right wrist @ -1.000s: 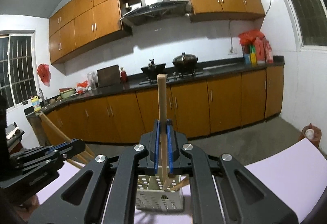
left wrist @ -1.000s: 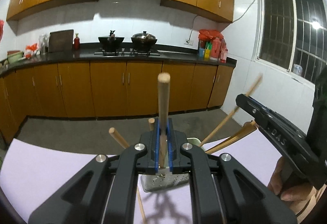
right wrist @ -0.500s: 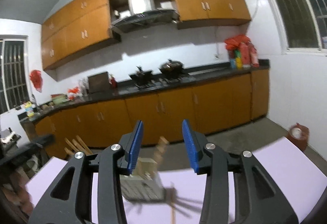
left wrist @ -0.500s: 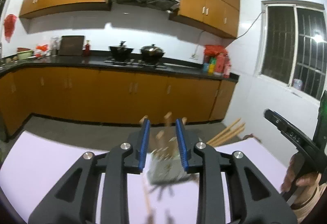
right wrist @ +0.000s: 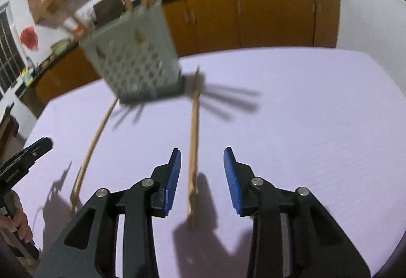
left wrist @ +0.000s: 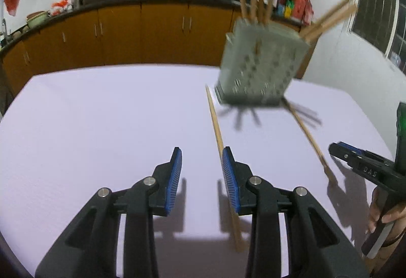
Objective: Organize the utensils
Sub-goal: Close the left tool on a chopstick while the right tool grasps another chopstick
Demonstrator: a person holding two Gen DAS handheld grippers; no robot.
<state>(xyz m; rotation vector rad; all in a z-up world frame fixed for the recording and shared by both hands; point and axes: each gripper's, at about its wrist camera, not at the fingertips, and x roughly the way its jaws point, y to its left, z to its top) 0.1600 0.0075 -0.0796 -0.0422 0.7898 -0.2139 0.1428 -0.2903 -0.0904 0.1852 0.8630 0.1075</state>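
From the left wrist view, our left gripper [left wrist: 201,176] hangs wide open and empty over the lilac table [left wrist: 88,125], one wooden utensil [left wrist: 222,163] lying just under its right finger, a second wooden utensil [left wrist: 308,137] lying nearer our right gripper [left wrist: 340,150], and the perforated metal holder [left wrist: 256,67] beyond already holding several sticks. From the right wrist view, our right gripper [right wrist: 201,176] is equally wide open and empty, with a loose utensil [right wrist: 194,141] lying between its fingers. We judge this the pick-up step: each gripper must centre on its handle, descend and close.
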